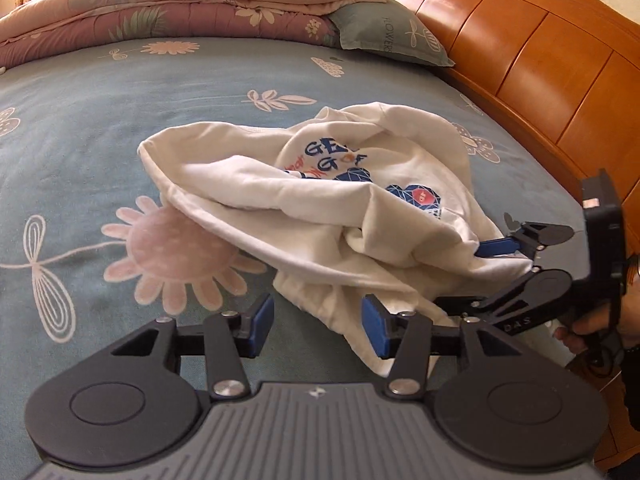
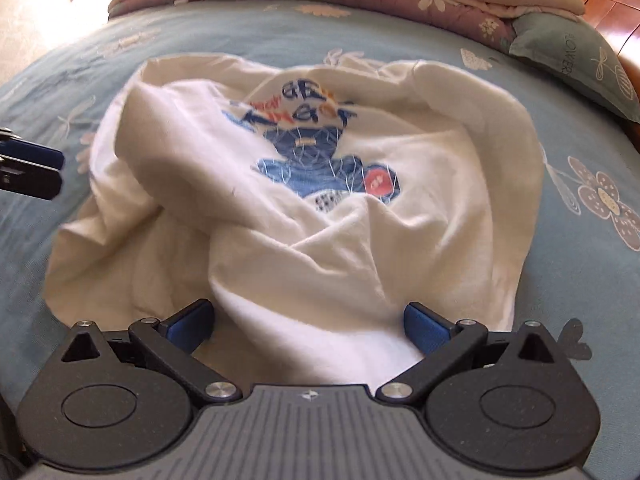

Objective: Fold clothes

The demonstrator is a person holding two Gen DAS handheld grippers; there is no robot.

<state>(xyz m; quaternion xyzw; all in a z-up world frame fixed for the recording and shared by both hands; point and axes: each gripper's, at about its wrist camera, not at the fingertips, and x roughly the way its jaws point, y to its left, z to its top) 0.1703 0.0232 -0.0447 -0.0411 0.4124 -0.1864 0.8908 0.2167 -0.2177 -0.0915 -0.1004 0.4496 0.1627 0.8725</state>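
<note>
- The left hand-held gripper [image 1: 318, 326], black with blue pads, has its fingers spread wide; its right pad touches the near, low edge of a crumpled white cotton T-shirt with a blue and red print [image 1: 320, 200], and its left pad stands over bare sheet.
- The right hand-held gripper [image 2: 308, 328] is also spread wide, and the shirt's near fold bulges up between its two blue pads without being pinched.
- In the left wrist view the right hand-held gripper enters from the right side, held by a person's hand [image 1: 576, 336], with one blue finger tucked under the shirt's right edge.
- The T-shirt lies bunched in the middle of a bed with a blue flower-patterned sheet [image 1: 100, 128], print facing up, hem and sleeves folded in on themselves.
- Bare sheet lies open to the left of the shirt and beyond it.
- On the right, an orange-brown wooden headboard [image 1: 520, 60] runs near the shirt's edge.
- Farthest off, a grey-green pillow [image 1: 392, 36] and a folded pink floral quilt [image 1: 180, 12] line the bed's far edge.
</note>
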